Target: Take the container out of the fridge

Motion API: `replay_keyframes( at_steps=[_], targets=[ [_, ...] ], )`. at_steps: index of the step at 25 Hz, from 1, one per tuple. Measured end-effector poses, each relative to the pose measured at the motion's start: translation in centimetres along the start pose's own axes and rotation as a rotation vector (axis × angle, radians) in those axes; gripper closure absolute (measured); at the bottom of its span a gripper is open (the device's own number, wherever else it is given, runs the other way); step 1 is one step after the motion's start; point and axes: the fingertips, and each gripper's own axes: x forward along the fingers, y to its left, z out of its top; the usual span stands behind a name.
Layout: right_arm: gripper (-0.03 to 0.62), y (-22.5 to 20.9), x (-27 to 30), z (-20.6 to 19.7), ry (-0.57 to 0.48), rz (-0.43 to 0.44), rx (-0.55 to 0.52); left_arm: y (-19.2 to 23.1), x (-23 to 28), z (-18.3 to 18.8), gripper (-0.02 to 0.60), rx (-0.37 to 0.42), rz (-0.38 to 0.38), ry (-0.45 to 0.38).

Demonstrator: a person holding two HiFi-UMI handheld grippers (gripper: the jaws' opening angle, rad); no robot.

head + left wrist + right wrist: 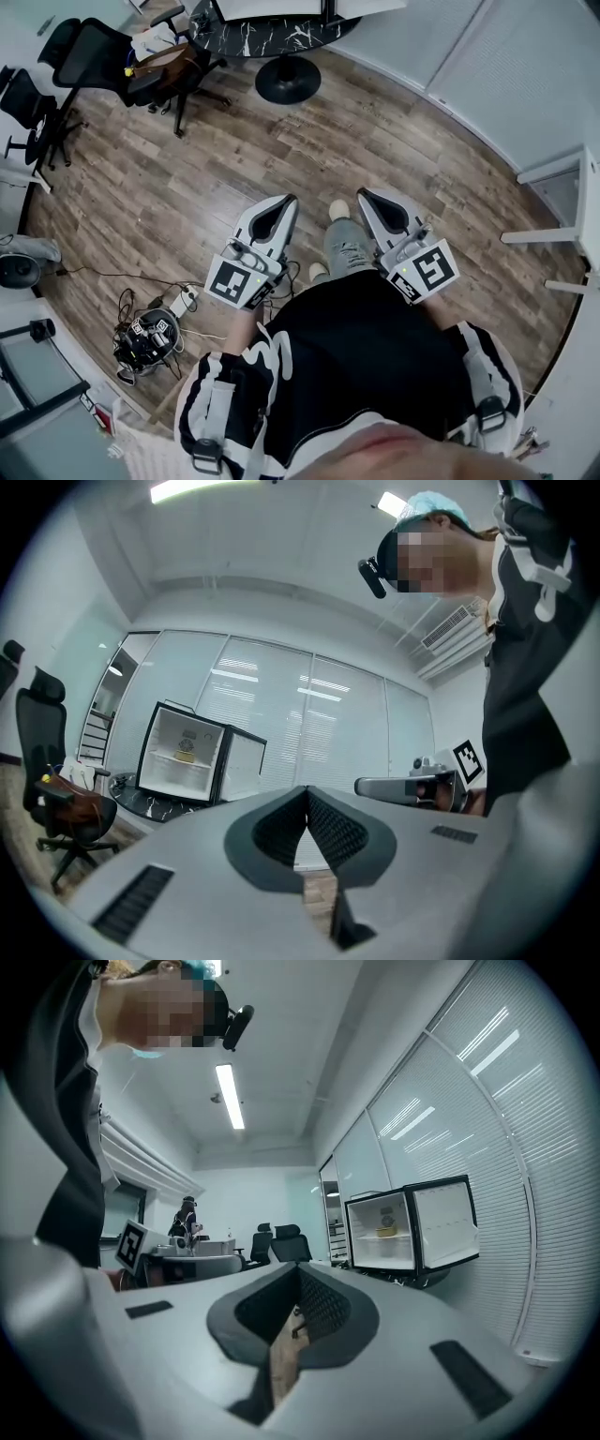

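1. Wood floor (pixel 187 187) is running up to a dark table (pixel 248 37).
2. Fridge (pixel 174 778) is standing open on it, well apart from both grippers.
3. Left gripper (pixel 277 211) and right gripper (pixel 375 202) are pointing level, jaws together, holding nothing.
4. Container (pixel 387 1230) is sitting on the fridge shelf, mid-right in the right gripper view; neither gripper is looking nearer.

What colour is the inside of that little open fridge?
The small black-cased open fridge is white inside, clearest in the left gripper view.

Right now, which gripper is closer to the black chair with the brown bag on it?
Left. The black chair stands ahead, off to the side of the left gripper; the right gripper is farther, beyond the left one.
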Motion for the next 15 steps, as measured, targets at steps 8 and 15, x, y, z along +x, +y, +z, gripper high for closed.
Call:
replay_keyframes(
  at_steps=[8,15],
  targets=[
    [0.583,-3.1,3.3,-0.7,0.016,0.052,-0.046,3.2,2.2,0.6,0.574,0.027,0.055,-0.019],
    [0.583,-8.3,7.6,0.5,0.003,0.061,-0.071,7.6,5.9,1.0,0.574,0.048,0.1,-0.03]
  ],
)
